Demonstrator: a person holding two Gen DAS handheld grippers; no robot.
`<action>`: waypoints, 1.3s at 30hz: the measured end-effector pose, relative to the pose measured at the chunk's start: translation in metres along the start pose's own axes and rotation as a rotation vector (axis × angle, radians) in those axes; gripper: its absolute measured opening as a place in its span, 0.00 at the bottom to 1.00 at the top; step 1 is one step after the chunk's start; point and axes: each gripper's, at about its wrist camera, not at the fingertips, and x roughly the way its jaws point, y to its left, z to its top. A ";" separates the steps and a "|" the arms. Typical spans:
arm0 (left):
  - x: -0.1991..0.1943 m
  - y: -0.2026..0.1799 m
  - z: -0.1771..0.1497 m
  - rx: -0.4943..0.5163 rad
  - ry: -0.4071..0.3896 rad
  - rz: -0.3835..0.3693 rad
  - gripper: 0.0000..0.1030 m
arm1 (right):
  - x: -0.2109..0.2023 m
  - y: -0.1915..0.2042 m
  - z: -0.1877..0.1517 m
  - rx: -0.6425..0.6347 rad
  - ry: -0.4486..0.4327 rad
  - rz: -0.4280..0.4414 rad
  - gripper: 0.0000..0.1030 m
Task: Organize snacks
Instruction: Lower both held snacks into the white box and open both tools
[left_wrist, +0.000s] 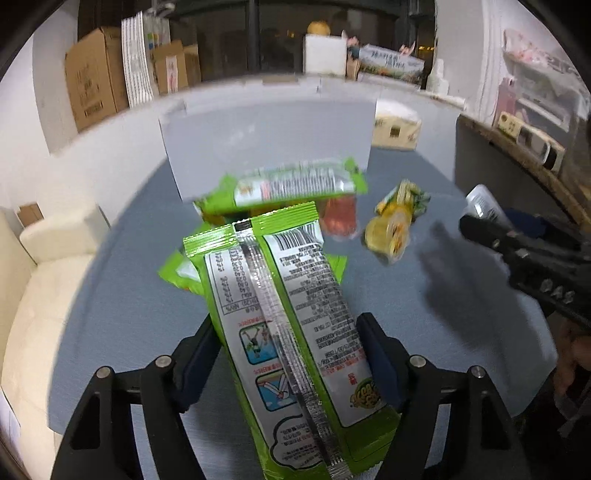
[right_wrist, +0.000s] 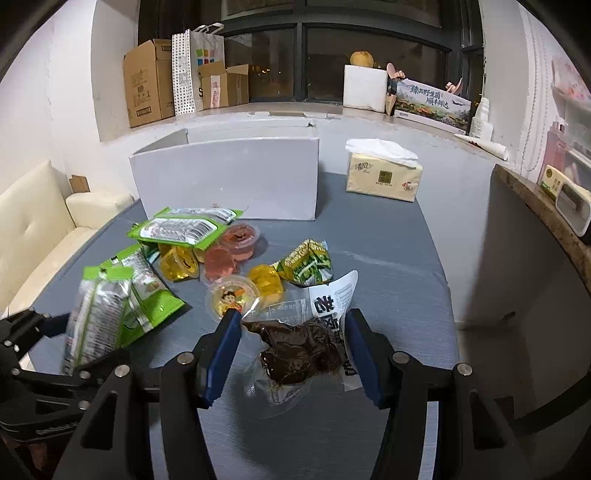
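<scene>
dark window (right_wrist: 332, 62) at top centre, white walls (right_wrist: 48, 110), cardboard boxes (right_wrist: 147, 85) on the sill at upper left, cream sofa (right_wrist: 33, 236) at left, grey-blue table (right_wrist: 388, 266), wooden counter (right_wrist: 546, 214) at right

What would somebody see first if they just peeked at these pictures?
Probably the big green snack packet clamped in the left gripper, lifted above the grey table. Next, the clear pouch of dark brown food lying between the fingers of the right gripper. Behind that sits a bright jumble of yellow and pink jelly cups and more green packets in front of a grey box.
</scene>
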 end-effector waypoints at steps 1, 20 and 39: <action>-0.005 0.003 0.004 0.000 -0.012 -0.001 0.76 | -0.002 0.001 0.003 0.000 -0.006 0.002 0.61; -0.013 0.084 0.157 -0.045 -0.212 0.001 0.76 | -0.001 0.045 0.134 -0.066 -0.164 0.052 0.61; 0.130 0.119 0.266 -0.004 -0.101 0.053 0.98 | 0.141 0.016 0.253 0.102 -0.081 0.148 0.89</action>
